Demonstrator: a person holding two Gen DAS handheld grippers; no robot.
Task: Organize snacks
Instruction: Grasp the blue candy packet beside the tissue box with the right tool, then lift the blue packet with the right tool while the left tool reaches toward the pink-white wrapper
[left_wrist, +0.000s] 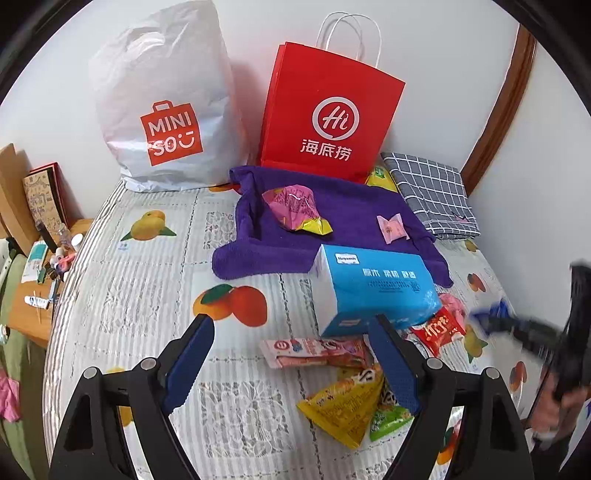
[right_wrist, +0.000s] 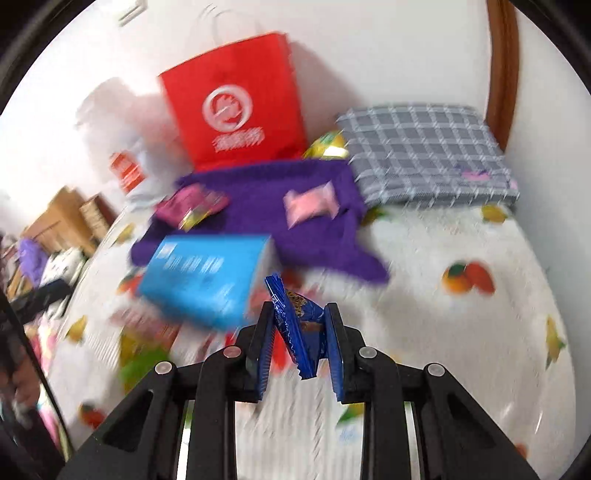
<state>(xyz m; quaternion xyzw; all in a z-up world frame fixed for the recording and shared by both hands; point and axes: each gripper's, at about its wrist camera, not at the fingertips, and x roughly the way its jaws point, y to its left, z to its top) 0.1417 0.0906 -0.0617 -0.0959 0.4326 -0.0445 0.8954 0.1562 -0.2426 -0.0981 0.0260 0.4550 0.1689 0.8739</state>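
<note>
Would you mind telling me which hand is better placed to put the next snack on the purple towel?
Right. The right tool is shut on a blue snack packet, with the purple towel ahead of it. The left tool is open and empty.

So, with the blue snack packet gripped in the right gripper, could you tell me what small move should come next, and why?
Probably carry the blue packet, clamped in the right gripper, over to the purple towel; two pink snacks already lie there.

The glossy blue foil snack wrapper (right_wrist: 295, 317) looked crinkled. The purple towel (left_wrist: 332, 206) was matt, fuzzy cloth; the red paper bag (left_wrist: 332, 110) smooth; the white plastic bag (left_wrist: 162, 74) faintly shiny and wrinkled.
</note>
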